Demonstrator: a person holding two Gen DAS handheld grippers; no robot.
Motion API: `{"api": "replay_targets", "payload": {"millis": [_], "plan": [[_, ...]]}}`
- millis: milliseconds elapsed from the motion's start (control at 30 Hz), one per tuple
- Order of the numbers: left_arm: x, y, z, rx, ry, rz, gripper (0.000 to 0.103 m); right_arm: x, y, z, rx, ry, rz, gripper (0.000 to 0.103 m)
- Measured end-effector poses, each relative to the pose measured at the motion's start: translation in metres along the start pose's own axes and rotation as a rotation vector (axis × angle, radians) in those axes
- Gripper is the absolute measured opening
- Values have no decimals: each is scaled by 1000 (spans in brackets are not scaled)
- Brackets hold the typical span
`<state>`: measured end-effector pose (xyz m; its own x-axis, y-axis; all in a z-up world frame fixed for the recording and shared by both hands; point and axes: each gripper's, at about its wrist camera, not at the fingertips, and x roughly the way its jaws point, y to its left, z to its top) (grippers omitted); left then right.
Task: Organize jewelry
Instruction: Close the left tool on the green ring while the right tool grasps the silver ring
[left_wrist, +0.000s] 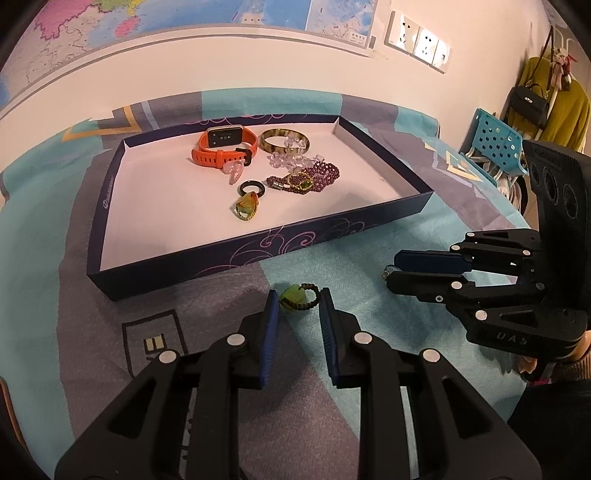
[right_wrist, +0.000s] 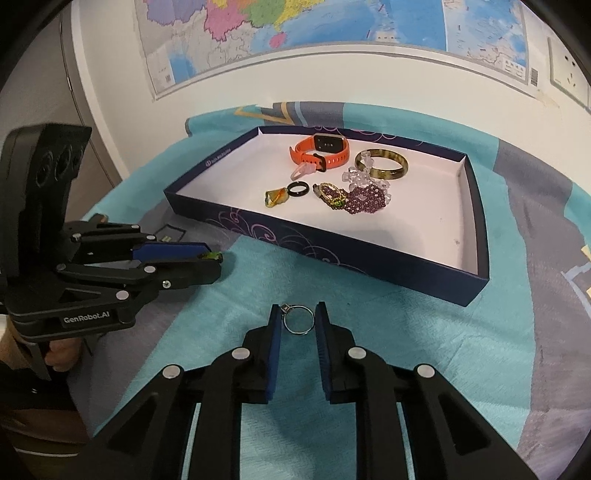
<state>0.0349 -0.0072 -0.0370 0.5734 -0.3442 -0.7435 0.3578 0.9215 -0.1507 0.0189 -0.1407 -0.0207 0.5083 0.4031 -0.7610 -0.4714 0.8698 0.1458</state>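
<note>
**What the two wrist cameras leave unseen**

In the left wrist view, the left gripper (left_wrist: 297, 295) is cut off at six o'clock, its handle out of frame. At three o'clock, the right gripper (left_wrist: 391, 267) hides most of a small metal ring (left_wrist: 386, 272); only a sliver shows. A hand (left_wrist: 524, 363) at four o'clock is largely hidden behind that gripper. The print on the wall map (left_wrist: 221, 18) at twelve o'clock is too small to read, and the map runs off the top edge. From the right wrist, the left gripper's fingers (right_wrist: 173, 251) at nine o'clock cover nearly all of a green stone ring (right_wrist: 211, 255).
</note>
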Motion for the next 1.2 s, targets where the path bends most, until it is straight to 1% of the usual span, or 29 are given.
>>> {"api": "replay_targets", "payload": {"millis": [233,433,1200], "plan": [[-7,0,1,-3,-16,-2,22,-6,-1,2,18,-27,33,17],[-14,0,4,-3,-38,-6,22,-11,-2,6,25,-48,44,17],[-28,1,17,5,-90,3,22,-18,-2,26,6,-101,44,17]]}}
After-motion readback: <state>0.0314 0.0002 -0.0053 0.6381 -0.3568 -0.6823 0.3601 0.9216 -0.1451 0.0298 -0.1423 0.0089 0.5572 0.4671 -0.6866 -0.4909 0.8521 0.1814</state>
